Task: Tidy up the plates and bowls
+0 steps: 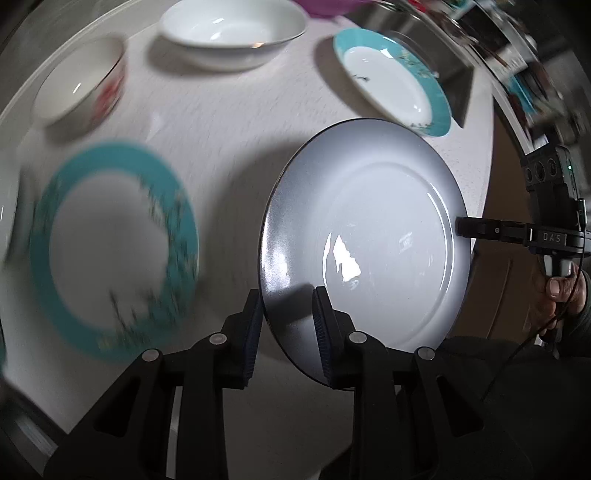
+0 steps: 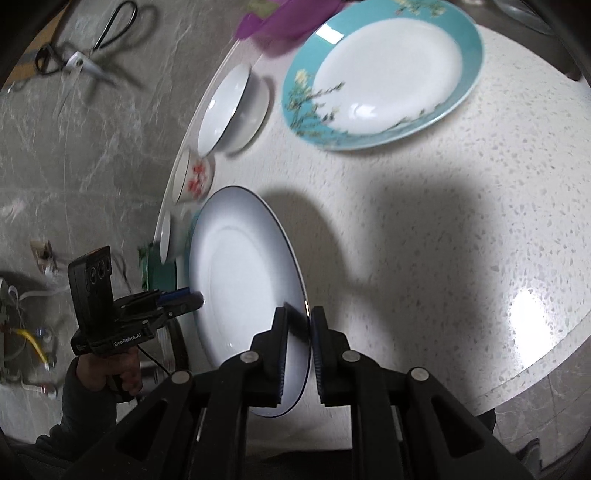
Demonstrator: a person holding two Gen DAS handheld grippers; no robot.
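A large white plate with a grey rim (image 1: 369, 236) is held tilted above the round table between both grippers. My left gripper (image 1: 288, 321) is shut on its near edge. My right gripper (image 2: 297, 332) is shut on the opposite edge of the same plate (image 2: 240, 273) and shows at the plate's right edge in the left wrist view (image 1: 461, 225). A teal-rimmed plate (image 1: 110, 251) lies blurred at the left. A second teal-rimmed plate (image 1: 391, 77) (image 2: 384, 74) lies further off.
A wide white bowl (image 1: 232, 29) (image 2: 229, 110) and a small bowl with red flowers (image 1: 81, 85) (image 2: 194, 177) stand near the table's rim. A purple object (image 2: 280, 18) lies at the far edge. Scissors (image 2: 85, 55) lie on the grey floor. The speckled tabletop (image 2: 461, 221) ends close by.
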